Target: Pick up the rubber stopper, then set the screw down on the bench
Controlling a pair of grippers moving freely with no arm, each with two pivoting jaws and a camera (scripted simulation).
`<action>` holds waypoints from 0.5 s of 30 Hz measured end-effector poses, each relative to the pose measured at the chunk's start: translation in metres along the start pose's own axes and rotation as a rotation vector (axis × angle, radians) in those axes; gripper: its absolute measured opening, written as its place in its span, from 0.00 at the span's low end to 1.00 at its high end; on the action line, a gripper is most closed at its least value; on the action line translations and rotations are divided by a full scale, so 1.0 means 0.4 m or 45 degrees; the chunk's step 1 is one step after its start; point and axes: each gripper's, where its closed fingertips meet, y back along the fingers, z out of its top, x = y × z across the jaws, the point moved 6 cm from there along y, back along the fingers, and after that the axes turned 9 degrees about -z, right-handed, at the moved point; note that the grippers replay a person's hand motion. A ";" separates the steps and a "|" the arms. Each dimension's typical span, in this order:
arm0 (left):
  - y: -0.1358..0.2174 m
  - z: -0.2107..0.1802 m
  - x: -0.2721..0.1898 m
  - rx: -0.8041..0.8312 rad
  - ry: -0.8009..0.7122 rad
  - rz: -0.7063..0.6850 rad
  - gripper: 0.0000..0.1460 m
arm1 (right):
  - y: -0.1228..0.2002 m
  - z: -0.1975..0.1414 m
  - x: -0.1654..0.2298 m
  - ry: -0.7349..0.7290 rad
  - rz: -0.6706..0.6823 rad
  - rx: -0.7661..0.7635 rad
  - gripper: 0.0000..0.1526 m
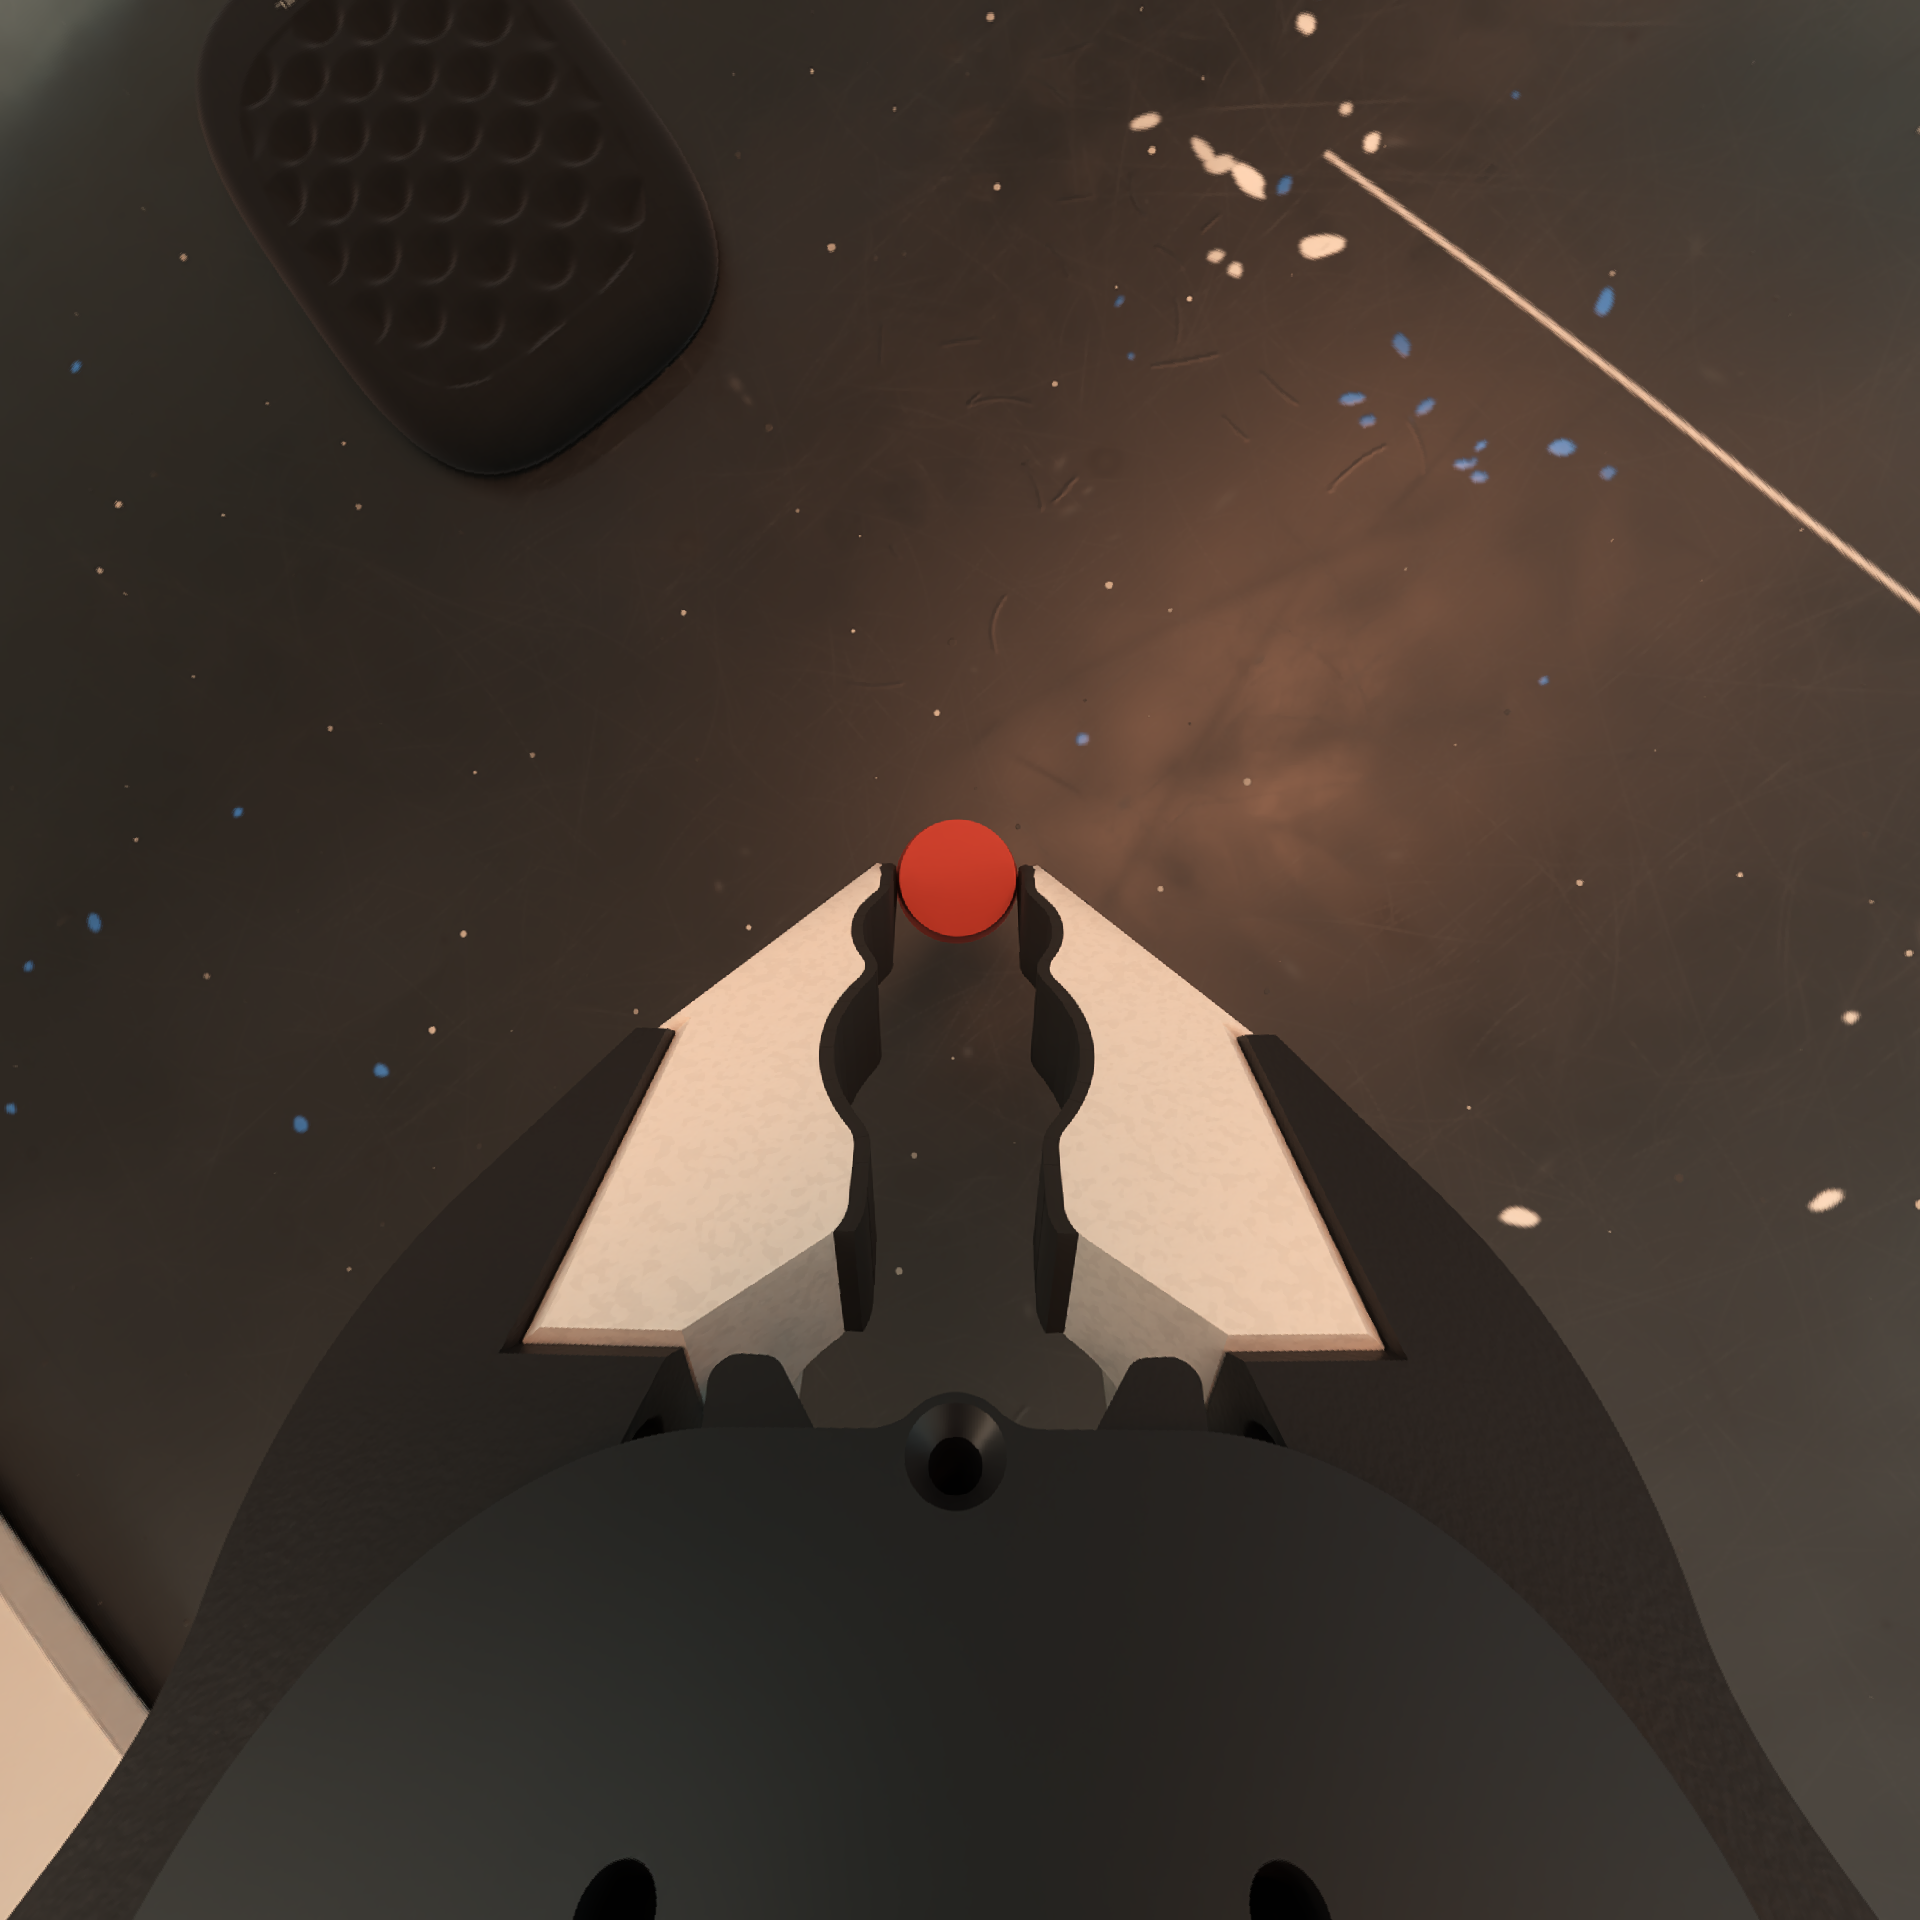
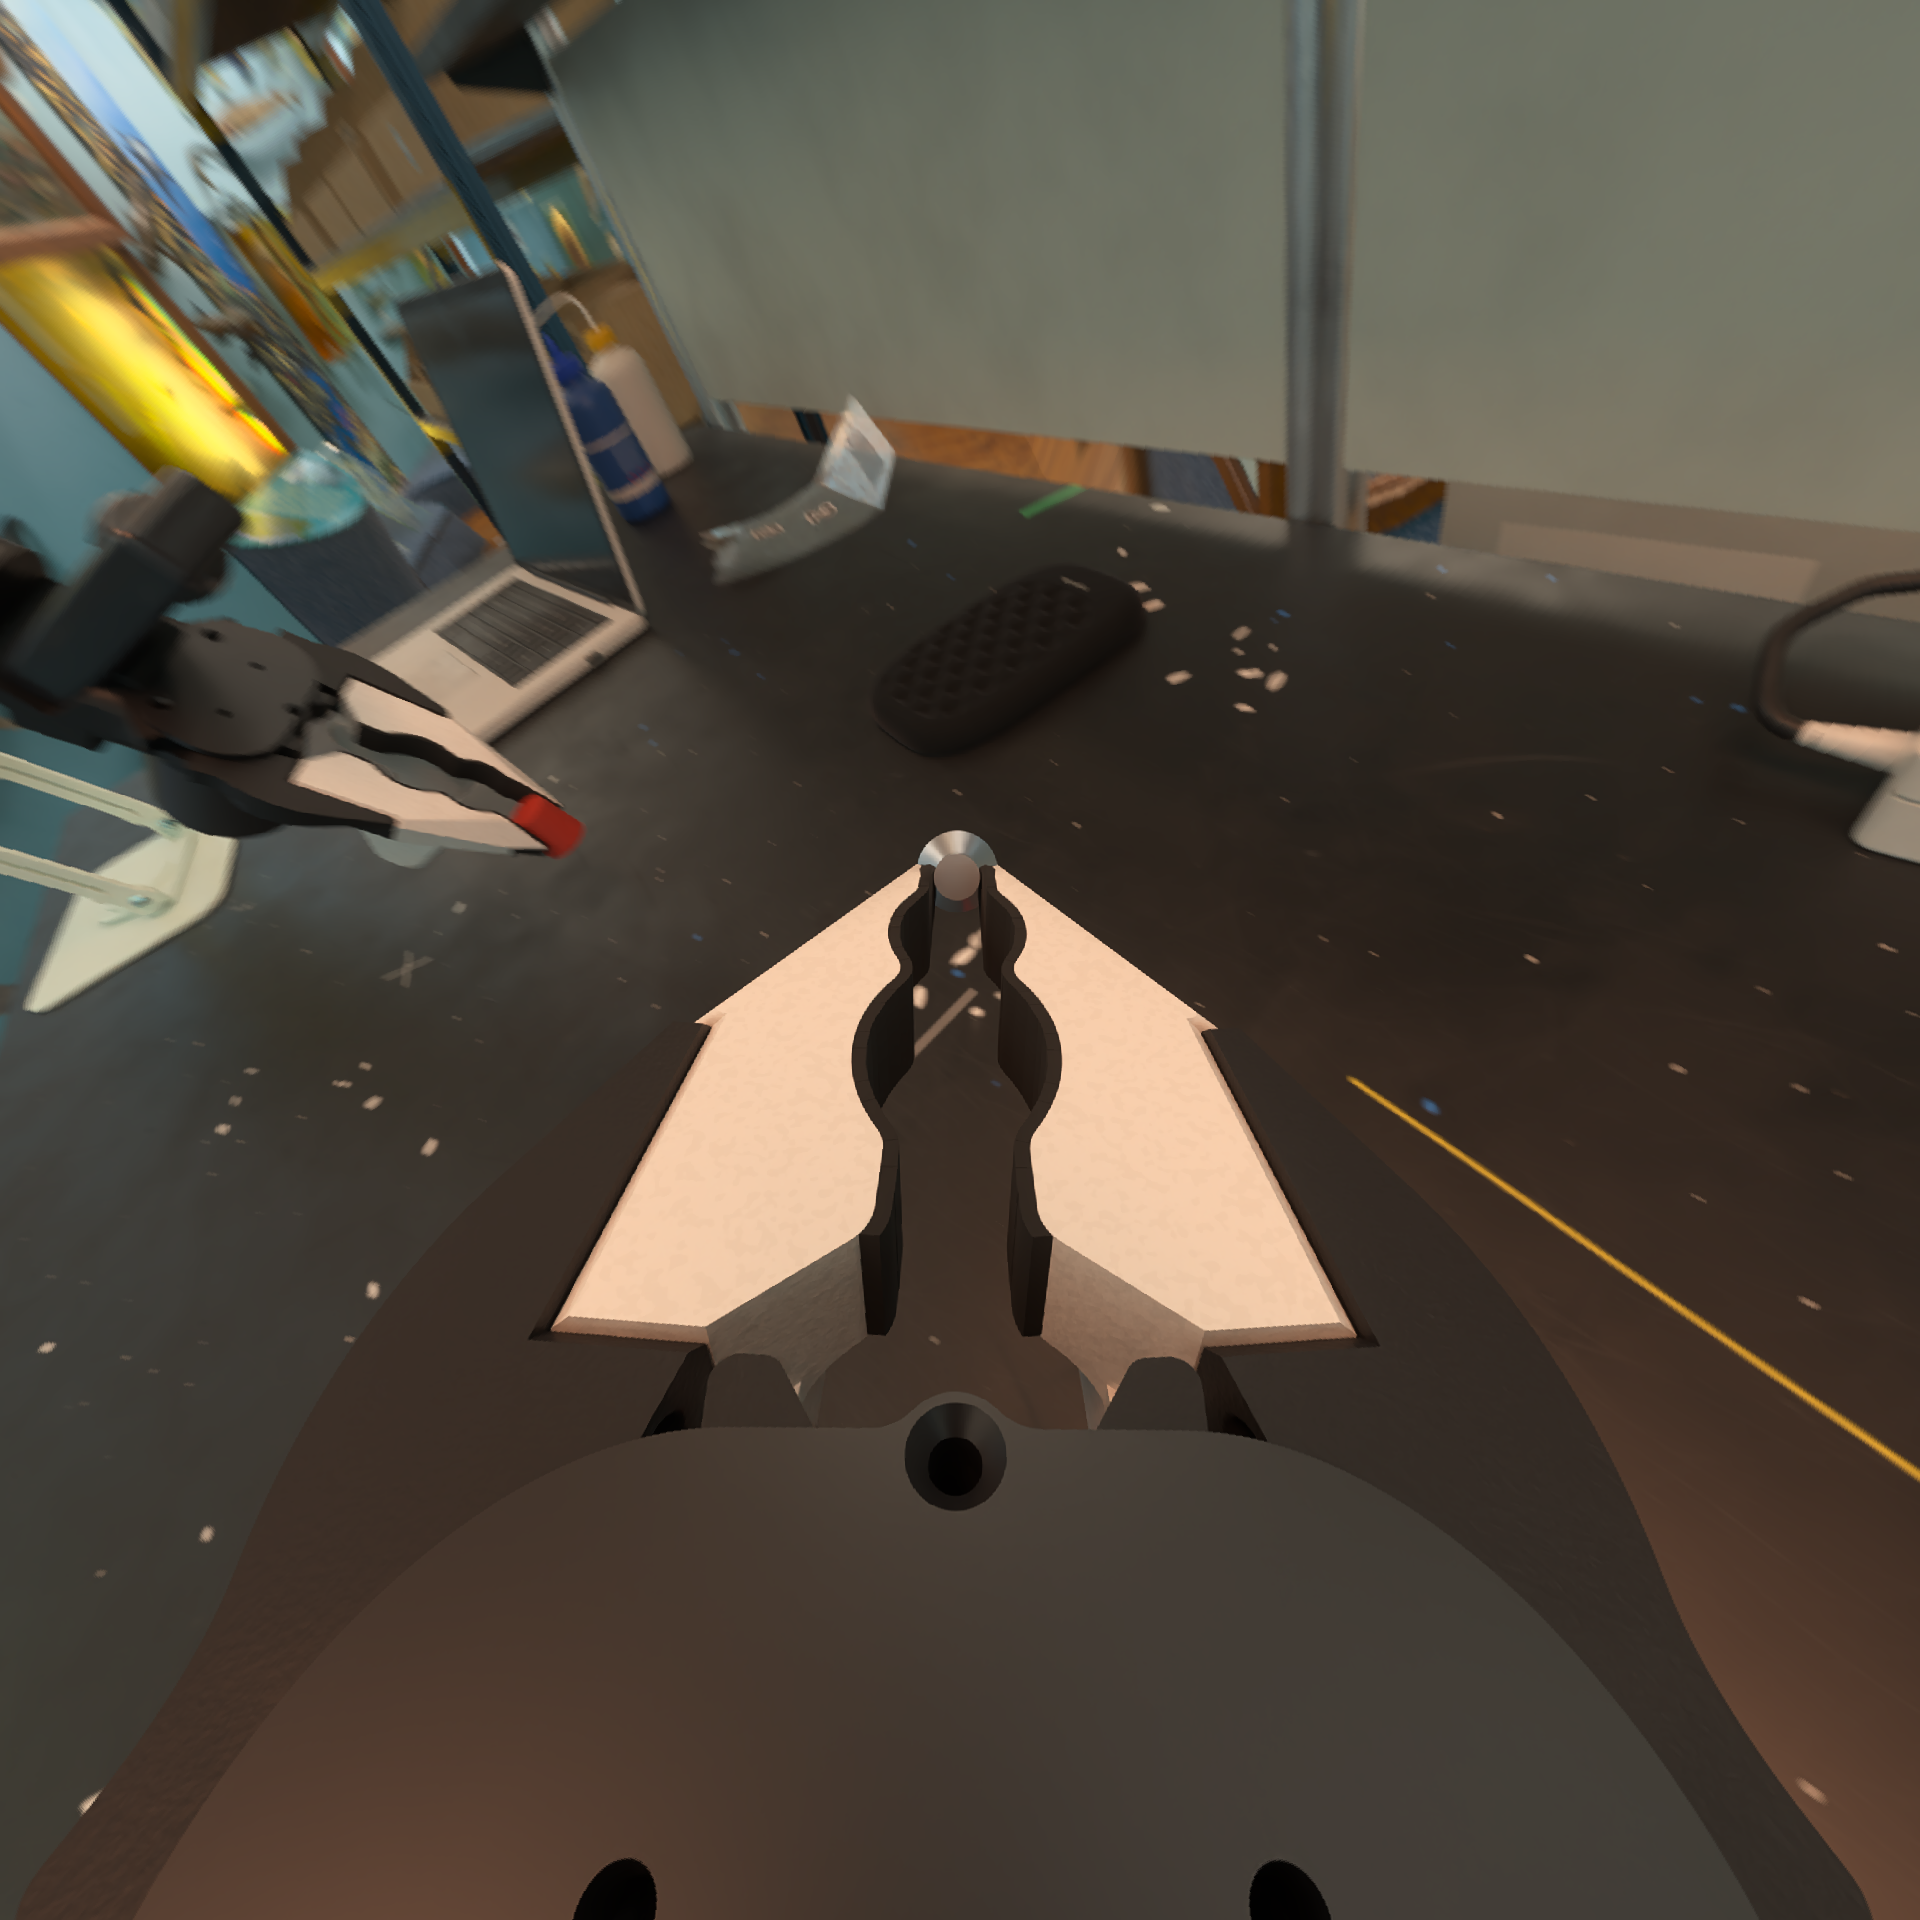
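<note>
1. The left gripper (image 1: pixel 957 883) is closed on the red rubber stopper (image 1: pixel 957 878), which sits pinched at the very tips of its two fingers.
2. Seen from the right wrist, the left gripper (image 2: pixel 540 826) hangs above the bench (image 2: pixel 1351 883) with the stopper (image 2: pixel 551 826) lifted clear of the surface.
3. The right gripper (image 2: pixel 957 883) is closed on the screw (image 2: pixel 957 873); its silver head shows just past the fingertips. The screw is held off the bench, not resting on it.
4. A black dimpled pad (image 2: pixel 1008 660) lies flat on the bench, well beyond both grippers; it also shows in the left wrist view (image 1: pixel 457 229).
5. An open laptop (image 2: pixel 530 613) stands at the far left of the bench, with a blue bottle (image 2: pixel 608 436) and a white bottle (image 2: pixel 639 400) beside it.
6. The dark bench top carries scattered white and blue specks and a thin pale line (image 1: pixel 1621 384).
</note>
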 end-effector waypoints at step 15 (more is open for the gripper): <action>0.006 0.013 0.005 -0.024 0.033 0.038 0.16 | -0.154 -0.122 -0.113 0.233 -0.022 0.624 0.05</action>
